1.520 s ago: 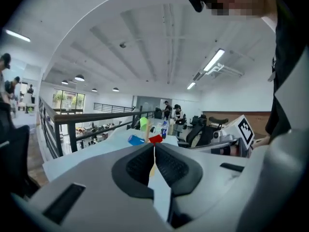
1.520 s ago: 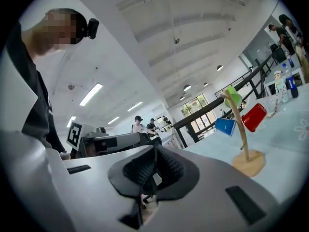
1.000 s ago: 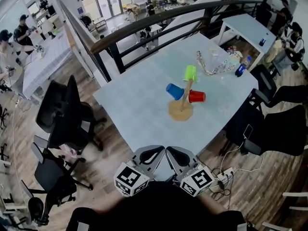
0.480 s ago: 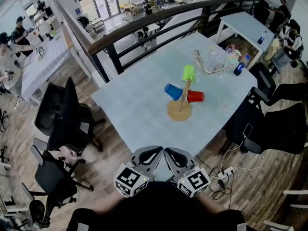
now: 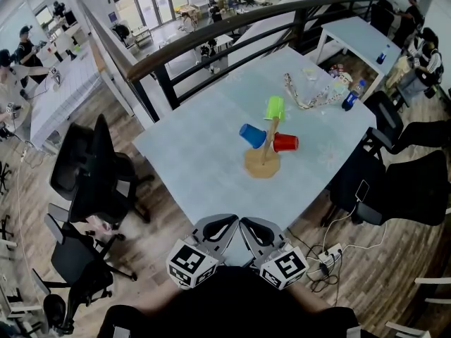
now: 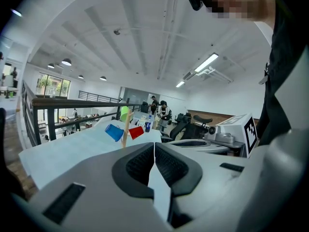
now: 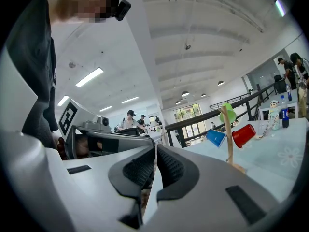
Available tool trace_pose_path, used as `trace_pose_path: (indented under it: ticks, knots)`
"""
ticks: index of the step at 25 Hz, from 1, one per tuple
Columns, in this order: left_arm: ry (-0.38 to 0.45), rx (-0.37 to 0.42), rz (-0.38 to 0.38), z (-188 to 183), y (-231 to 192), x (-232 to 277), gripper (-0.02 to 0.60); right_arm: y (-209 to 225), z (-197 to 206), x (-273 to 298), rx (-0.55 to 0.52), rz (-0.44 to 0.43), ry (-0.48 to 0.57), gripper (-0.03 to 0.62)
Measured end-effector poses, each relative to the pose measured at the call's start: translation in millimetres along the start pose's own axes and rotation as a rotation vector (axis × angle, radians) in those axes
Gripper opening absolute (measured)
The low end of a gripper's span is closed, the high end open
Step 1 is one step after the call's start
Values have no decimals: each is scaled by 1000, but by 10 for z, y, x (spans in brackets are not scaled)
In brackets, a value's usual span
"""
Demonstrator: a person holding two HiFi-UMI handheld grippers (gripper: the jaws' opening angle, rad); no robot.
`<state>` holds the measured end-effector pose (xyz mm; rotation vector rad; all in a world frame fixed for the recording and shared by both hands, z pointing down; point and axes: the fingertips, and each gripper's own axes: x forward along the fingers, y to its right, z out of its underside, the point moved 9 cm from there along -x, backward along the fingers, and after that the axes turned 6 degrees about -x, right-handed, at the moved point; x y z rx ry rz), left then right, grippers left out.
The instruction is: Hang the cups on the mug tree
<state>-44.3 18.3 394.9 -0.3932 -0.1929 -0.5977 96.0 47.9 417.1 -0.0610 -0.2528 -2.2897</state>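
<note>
A wooden mug tree (image 5: 263, 162) stands on the pale table (image 5: 204, 153) with three cups hung on its pegs: a green cup (image 5: 275, 108) at the top, a blue cup (image 5: 252, 135) on the left and a red cup (image 5: 286, 142) on the right. The same tree (image 6: 125, 129) (image 7: 227, 134) shows far ahead in both gripper views. My left gripper (image 5: 227, 219) and right gripper (image 5: 242, 221) sit side by side at the table's near edge, well short of the tree. Both are shut with nothing between the jaws.
A lanyard and small items (image 5: 310, 94) and a blue bottle (image 5: 350, 98) lie at the table's far right corner. Black office chairs (image 5: 95, 167) stand left of the table, more chairs (image 5: 402, 189) to the right. A dark railing (image 5: 211, 30) runs behind. People sit at other tables.
</note>
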Motion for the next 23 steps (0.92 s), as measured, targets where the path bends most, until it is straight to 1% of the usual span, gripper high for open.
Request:
trace_pose_path:
  ticks: [17, 19, 23]
  knots:
    - [-9, -30, -1, 41, 13, -4, 25, -13, 34, -32, 8, 0, -11, 41]
    - [19, 0, -14, -16, -72, 14, 25, 33, 19, 11, -16, -2, 15, 41]
    - [102, 117, -75, -297, -428, 81, 25, 224, -51, 171, -71, 15, 93, 41]
